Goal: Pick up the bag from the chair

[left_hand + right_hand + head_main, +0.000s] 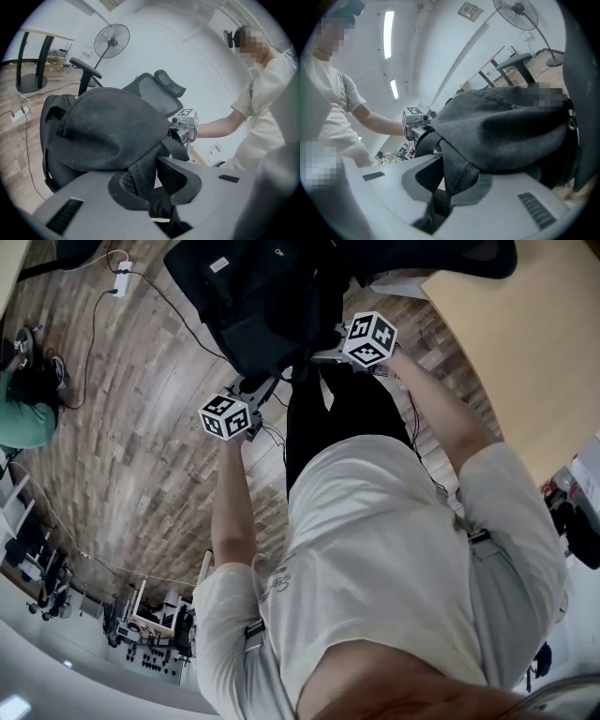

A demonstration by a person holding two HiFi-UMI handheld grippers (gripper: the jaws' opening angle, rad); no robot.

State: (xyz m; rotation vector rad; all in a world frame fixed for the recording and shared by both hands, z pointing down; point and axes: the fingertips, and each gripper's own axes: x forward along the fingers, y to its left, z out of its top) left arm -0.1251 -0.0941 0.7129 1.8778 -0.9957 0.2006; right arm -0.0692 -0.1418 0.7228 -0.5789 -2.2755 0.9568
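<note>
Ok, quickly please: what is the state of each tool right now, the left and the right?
Left tool: closed, holding the bag by its strap.
Right tool: closed, holding the bag by its fabric.

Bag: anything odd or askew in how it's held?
Nothing stands out. The bag sags between the left gripper and the right gripper, each shut on a fold of its strap or fabric. No tear or spill shows.
</note>
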